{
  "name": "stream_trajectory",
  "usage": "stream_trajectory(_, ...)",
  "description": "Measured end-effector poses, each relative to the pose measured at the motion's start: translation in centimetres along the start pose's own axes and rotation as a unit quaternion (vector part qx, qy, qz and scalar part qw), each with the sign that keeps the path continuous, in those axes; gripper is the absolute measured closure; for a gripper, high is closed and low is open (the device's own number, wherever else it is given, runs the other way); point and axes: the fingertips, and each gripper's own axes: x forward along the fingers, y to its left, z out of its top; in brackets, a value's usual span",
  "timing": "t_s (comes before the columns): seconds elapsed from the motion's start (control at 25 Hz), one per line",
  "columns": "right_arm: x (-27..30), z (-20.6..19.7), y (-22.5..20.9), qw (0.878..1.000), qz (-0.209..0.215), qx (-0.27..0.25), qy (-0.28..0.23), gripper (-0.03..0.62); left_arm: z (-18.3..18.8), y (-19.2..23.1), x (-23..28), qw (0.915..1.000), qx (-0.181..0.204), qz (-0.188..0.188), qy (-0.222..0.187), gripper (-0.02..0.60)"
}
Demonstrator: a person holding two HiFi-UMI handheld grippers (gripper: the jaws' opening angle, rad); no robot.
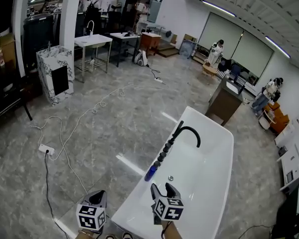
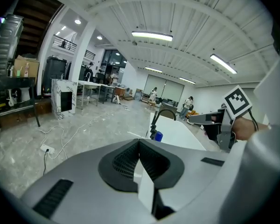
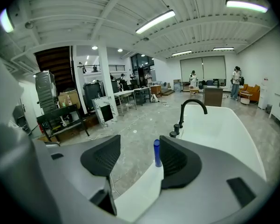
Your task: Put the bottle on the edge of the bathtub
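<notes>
- The bottle (image 1: 151,172) is small, blue and slim. It stands upright on the near rim of the white bathtub (image 1: 224,148), just short of the row of black tap fittings (image 1: 165,148) (so it already seems to be where the task wants it).
- The right tongs (image 1: 162,187) hover above the tub's near end with the jaws spread wide and nothing in them. Its own view lines the bottle up in the gap, but well beyond the tips.
- The left tongs (image 1: 97,196) hang over the floor beside the tub, jaws pressed together and empty.
- Judging by its size, the bottle is probably light, stiff plastic with a smooth and rather slippery wall. Being narrow and tall, it would likely tip easily on the glossy rim.
- The best hold looks like a level grip across the middle of the body, below the cap, with gentle pressure.
</notes>
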Motion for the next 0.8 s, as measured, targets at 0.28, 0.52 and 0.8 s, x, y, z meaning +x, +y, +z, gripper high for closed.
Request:
stream_trajectory(0.28, -3.3, 0.6, 1.2, 1.0, -0.013, 0.007, -0.008, 0.382, 3.2, -1.9, -3.1, 0.9992, 0.007, -0.022, -0.034, 0.565)
stream_trajectory(0.52, -5.5, 0.6, 1.9, 1.0, -0.013, 0.01, -0.014, 0.407, 4.7, -3.3, -4.4, 0.9978, 0.01, -0.037, -0.055, 0.565)
stream_trajectory(0.8, -7.2, -0.2, 2.9, 0.999, -0.023, 0.02, -0.015, 0.439, 4.7, -3.9, -5.4, 0.9974, 0.014, -0.05, -0.049, 0.565)
